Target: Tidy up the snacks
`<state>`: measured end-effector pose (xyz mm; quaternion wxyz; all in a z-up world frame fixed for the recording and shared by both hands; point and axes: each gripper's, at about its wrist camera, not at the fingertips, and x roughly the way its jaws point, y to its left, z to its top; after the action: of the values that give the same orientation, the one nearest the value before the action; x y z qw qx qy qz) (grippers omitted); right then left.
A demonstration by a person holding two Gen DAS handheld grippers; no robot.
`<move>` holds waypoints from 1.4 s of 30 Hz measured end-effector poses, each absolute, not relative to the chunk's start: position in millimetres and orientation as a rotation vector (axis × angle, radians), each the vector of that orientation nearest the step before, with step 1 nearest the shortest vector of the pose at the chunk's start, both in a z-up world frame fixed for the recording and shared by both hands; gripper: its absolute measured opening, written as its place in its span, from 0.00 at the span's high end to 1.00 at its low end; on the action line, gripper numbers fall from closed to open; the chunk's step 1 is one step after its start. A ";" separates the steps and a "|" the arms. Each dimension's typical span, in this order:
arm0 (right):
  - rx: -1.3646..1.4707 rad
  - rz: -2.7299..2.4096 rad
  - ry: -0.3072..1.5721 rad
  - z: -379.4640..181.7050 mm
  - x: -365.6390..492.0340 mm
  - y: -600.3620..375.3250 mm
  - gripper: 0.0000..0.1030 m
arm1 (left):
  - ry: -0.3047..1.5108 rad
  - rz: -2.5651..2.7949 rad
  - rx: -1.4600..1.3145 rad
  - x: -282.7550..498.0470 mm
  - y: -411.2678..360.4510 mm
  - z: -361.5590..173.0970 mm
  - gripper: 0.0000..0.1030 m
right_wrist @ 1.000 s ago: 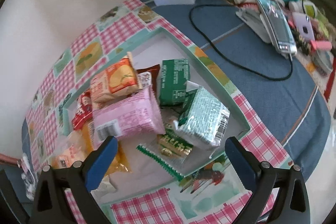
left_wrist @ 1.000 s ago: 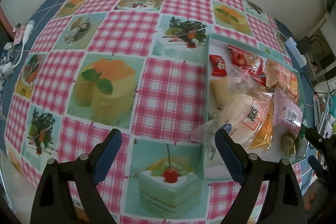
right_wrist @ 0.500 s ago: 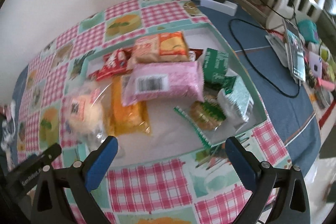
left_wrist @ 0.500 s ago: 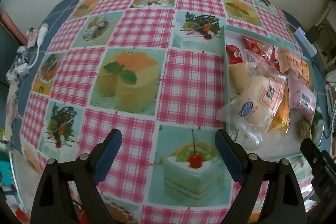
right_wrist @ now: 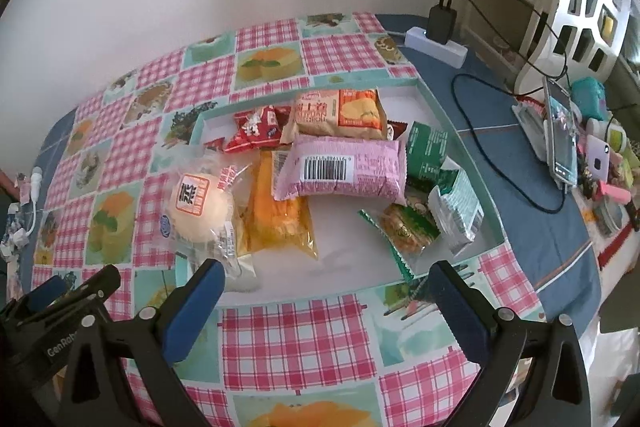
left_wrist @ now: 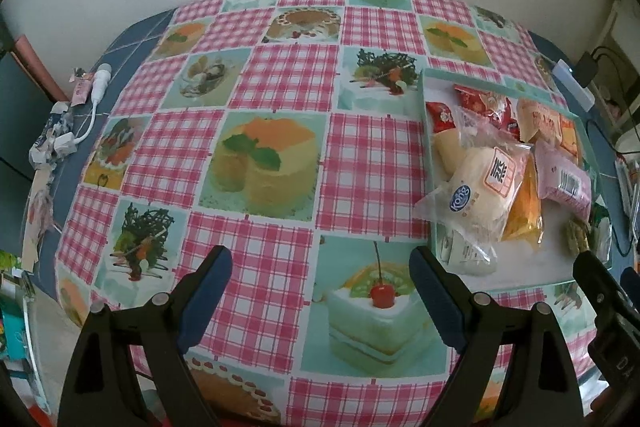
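A shallow teal-rimmed tray [right_wrist: 460, 131] holds several snack packs: a pink barcoded pack [right_wrist: 340, 169], a bagged white bun [right_wrist: 200, 207], an orange pack [right_wrist: 280, 223], red packets [right_wrist: 256, 129], green packs [right_wrist: 426, 151] and a tan pack [right_wrist: 340, 115]. My right gripper [right_wrist: 326, 281] is open and empty above the tray's near rim. My left gripper [left_wrist: 320, 267] is open and empty over the tablecloth, left of the tray [left_wrist: 430, 163]. The bun [left_wrist: 480, 183] and pink pack [left_wrist: 564, 179] also show in the left wrist view.
A pink-check cake-print cloth [left_wrist: 260, 147] covers the table. A power strip with charger [right_wrist: 436, 35], a cable [right_wrist: 500, 163], a phone on a stand [right_wrist: 560, 131] and small clutter [right_wrist: 612, 163] lie to the right. A white cable and papers [left_wrist: 60, 139] lie at the left edge.
Both grippers have pulled back and up from the tray. The right view has swung left, so the whole tray lies ahead. Both stay open and empty.
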<state>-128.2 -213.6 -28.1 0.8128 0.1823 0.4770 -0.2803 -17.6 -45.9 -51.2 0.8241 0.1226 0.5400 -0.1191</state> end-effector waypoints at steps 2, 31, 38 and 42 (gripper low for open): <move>0.384 -0.599 1.014 -26.3 -128.2 -212.9 0.00 | 1.132 -0.248 0.269 -18.6 -46.7 -49.1 0.12; 0.354 -0.581 1.037 -27.4 -121.6 -206.6 0.00 | 1.111 -0.200 0.322 -17.7 -45.7 -43.5 0.12; 0.339 -0.572 1.044 -27.0 -119.5 -205.1 0.00 | 1.119 -0.202 0.323 -17.5 -45.4 -43.7 0.12; 0.338 -0.573 1.046 -27.1 -119.3 -204.3 0.00 | 1.121 -0.201 0.324 -17.6 -46.4 -44.3 0.12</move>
<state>-119.3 -204.3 -27.1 0.8141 0.1584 0.4900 -0.2683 -17.6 -46.4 -44.3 0.8297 0.1528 0.5284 -0.0947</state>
